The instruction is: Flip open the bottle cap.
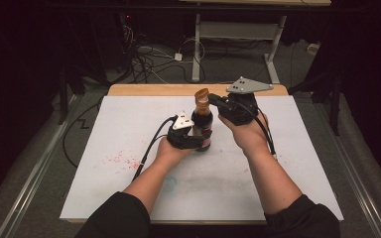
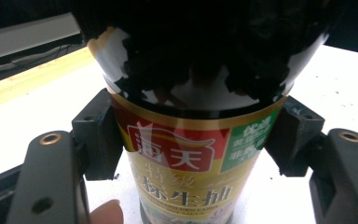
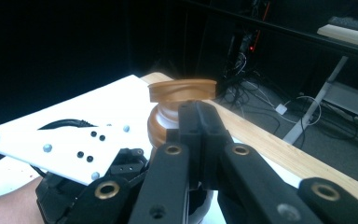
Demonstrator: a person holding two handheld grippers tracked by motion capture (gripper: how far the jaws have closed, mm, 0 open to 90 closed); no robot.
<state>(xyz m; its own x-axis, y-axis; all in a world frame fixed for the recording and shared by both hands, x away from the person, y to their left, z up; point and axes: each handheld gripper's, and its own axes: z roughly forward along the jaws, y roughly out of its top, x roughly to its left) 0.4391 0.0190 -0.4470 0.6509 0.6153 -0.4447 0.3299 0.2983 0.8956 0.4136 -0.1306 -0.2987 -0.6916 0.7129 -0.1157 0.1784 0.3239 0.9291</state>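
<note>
A dark sauce bottle (image 1: 202, 125) with a red, gold and green label (image 2: 186, 158) stands upright on the white table cover (image 1: 287, 148). My left gripper (image 1: 200, 140) is shut on the bottle's lower body, one jaw on each side of the label. The bottle's brown flip cap (image 1: 201, 94) has its lid (image 3: 182, 90) tilted up. My right gripper (image 1: 212, 98) comes in from the right at cap height. Its jaws are pressed together, and its tips (image 3: 198, 111) rest against the cap just under the raised lid.
The cover has red specks (image 1: 121, 159) at front left and a faint bluish mark (image 1: 171, 183) near the front. A wooden table edge (image 1: 144, 89) runs along the back. Beyond it are floor cables (image 1: 149, 57) and a desk frame (image 1: 196, 49).
</note>
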